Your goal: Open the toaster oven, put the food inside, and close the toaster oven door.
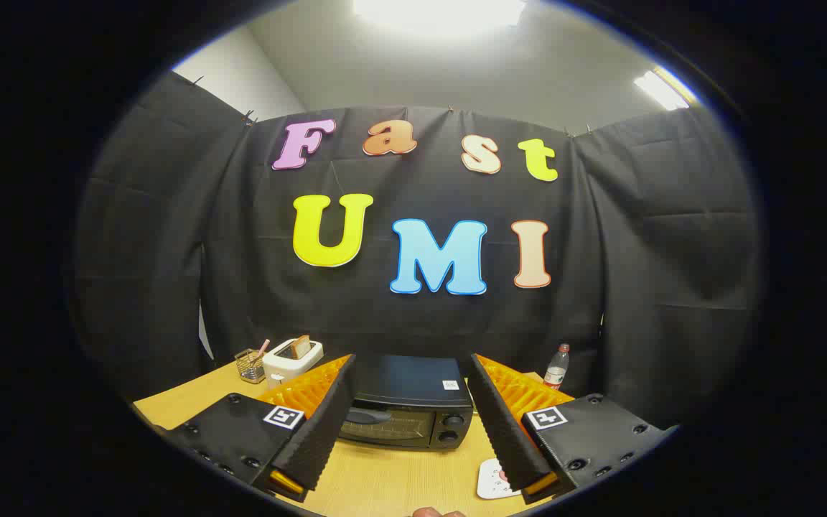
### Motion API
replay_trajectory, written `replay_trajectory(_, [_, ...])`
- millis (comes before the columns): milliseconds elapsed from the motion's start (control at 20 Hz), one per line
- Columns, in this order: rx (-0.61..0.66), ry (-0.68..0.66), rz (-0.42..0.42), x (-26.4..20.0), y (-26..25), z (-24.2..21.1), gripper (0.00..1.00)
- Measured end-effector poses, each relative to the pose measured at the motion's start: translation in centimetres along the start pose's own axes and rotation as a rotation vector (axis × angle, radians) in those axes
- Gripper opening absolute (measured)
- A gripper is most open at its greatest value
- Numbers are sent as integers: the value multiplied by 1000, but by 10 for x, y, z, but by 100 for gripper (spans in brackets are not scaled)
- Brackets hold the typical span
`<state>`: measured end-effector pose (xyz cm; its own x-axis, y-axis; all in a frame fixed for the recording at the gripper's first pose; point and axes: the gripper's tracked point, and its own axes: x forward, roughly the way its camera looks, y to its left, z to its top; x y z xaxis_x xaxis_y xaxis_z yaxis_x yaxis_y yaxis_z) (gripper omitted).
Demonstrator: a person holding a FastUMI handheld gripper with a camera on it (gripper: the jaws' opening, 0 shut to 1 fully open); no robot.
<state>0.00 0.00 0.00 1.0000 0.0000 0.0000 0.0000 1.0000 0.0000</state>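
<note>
While claw gapes, toaster oven shut, plate half-hidden

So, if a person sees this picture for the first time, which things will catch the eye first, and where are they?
First comes the black toaster oven with a glass door, shut, on the light wooden table, just ahead of the open fingers of the hand-held gripper. Beyond the fingers to one side stands a white pop-up toaster with a slice in its slot, beside a small wire basket. On the other side stands a clear plastic bottle.
</note>
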Motion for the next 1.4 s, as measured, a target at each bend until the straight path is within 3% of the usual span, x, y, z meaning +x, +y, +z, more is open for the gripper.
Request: replay_trajectory(1400, [-13, 6, 46, 6, 39, 4, 97])
